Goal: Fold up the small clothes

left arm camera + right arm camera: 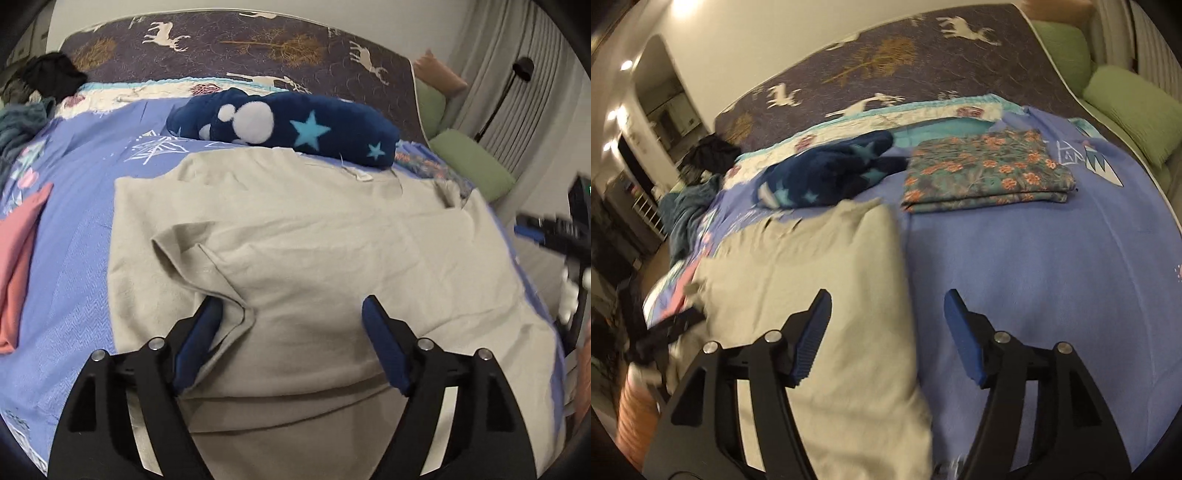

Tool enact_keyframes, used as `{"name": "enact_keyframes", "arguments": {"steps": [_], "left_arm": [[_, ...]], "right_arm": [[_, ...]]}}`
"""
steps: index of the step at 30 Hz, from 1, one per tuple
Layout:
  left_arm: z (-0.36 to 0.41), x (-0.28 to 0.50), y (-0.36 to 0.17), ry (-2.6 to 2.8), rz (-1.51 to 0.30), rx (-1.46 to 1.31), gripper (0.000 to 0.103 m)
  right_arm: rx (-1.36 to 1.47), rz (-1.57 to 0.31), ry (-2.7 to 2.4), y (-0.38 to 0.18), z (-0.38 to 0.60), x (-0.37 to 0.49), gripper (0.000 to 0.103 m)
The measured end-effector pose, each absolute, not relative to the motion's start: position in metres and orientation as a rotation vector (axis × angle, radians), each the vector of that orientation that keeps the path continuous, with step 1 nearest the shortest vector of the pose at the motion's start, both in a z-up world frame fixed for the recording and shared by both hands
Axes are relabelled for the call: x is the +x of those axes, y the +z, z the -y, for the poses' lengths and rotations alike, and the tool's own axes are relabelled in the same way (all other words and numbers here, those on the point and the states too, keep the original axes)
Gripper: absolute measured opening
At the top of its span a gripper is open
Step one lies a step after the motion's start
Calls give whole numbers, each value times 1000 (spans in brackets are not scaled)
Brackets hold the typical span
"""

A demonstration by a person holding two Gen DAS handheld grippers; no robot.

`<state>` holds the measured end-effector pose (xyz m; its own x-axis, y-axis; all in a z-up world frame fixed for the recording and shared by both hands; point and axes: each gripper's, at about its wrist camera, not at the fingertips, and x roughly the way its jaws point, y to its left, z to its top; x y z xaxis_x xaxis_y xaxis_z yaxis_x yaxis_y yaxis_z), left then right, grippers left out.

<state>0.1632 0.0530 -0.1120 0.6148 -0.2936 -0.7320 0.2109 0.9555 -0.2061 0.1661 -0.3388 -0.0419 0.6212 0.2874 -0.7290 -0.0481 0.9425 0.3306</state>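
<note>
From the left wrist camera, we look along the left gripper (291,314), whose jaws stand wide apart with nothing clamped between them. Under it lies the beige T-shirt (314,240), spread on the blue bedsheet (74,236). One sleeve (195,258) is turned in over the body of the shirt, its hem just beside the left-hand pad; we judge that a side fold has been made, and the spread jaws suit either a release or a fresh grasp. Beyond the collar end rests a navy fleece with stars (284,125), rolled and set aside. A pink garment (18,258) lies at the left edge of the sheet, apart from the shirt, and dark clothes (51,74) are heaped in the far corner. The right gripper (554,229) shows blurred at the right edge, beside the shirt's far side.

From the right wrist camera, the right gripper (886,310) is likewise spread, holding nothing. It straddles the T-shirt's (820,295) straight right edge: one pad over the cloth, the other over bare bedsheet (1034,277). That position, we judge, suits pinching this edge to bring it across. The picture is blurred, so we cannot tell whether the pads touch the fabric. A floral garment (986,170), folded flat, sits beyond on the sheet, likely finished work kept clear of the folding area. The navy fleece (831,173) lies to its left, and green pillows (1134,107) sit at the bed's far right.
</note>
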Motion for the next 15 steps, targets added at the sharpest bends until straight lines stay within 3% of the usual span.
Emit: {"name": "enact_keyframes", "arguments": {"steps": [4,6,10,15], "left_arm": [[-34,160,-112,-211,-853,32,79],[-35,153,-106,-135,-801,56,69],[-78,120,-73,-44,-596,-128,67],[-115,110,-36,-101,-523,-271,67]], "right_arm": [[308,-931,191,-43,329,210,65],[305,-978,195,-45,319,229,65],[294,-1054,185,-50,308,254,65],[232,-1082,159,-48,298,268,65]]}}
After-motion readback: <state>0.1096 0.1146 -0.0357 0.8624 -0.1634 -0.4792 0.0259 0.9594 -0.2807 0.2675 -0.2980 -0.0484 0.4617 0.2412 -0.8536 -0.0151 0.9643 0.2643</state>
